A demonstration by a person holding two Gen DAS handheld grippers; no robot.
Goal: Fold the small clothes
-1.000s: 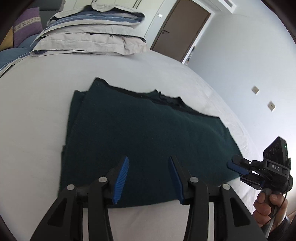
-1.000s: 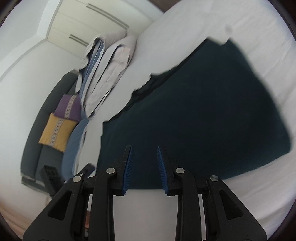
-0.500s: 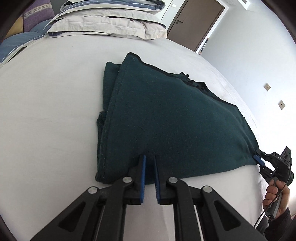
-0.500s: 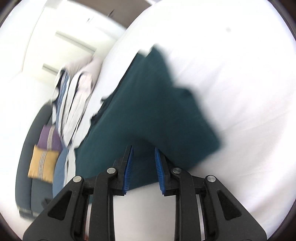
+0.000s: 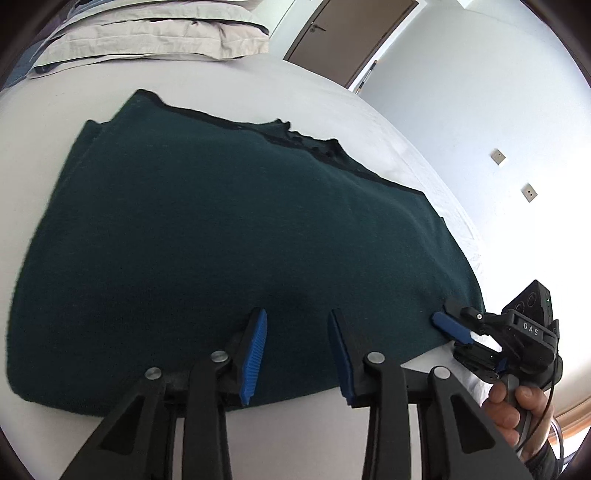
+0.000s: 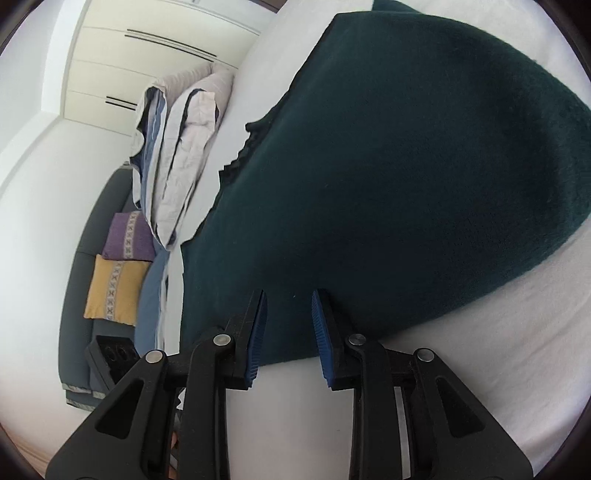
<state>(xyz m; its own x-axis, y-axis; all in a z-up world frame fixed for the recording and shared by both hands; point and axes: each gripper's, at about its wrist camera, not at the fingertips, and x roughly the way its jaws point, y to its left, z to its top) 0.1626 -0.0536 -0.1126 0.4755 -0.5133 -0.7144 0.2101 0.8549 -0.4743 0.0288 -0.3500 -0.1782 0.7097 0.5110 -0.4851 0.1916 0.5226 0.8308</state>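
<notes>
Left wrist view: dark green garment (image 5: 236, 236) spread flat and folded on the white bed (image 5: 332, 99), darker trim along its far edge. Left gripper (image 5: 295, 314) with jaws parted, blue pads (image 5: 253, 350) hovering over the near hem, nothing between them. Only here: right gripper (image 5: 452, 326) seen from outside at the garment's near right corner, a hand (image 5: 517, 410) on its handle, one blue pad lying on top of the cloth; whether that pad presses the cloth cannot be told. Also only here: brown door (image 5: 351, 33) and two wall sockets (image 5: 498, 157) beyond the bed, stacked pillows (image 5: 147, 33) at the far end.

Right wrist view: same garment (image 6: 406, 166) filling the upper right, near edge running under and just ahead of the right gripper (image 6: 288, 295). Jaws apart, released, pads (image 6: 319, 325) straddling the hem with no cloth gripped. Only here: pale wardrobe doors (image 6: 147, 62), a dark sofa (image 6: 85, 258) beside the bed with a purple cushion (image 6: 127, 236) above a yellow cushion (image 6: 114, 288), and the pillows (image 6: 184, 140) seen side-on. A black device part (image 6: 110, 350) low at left, identity unclear.
</notes>
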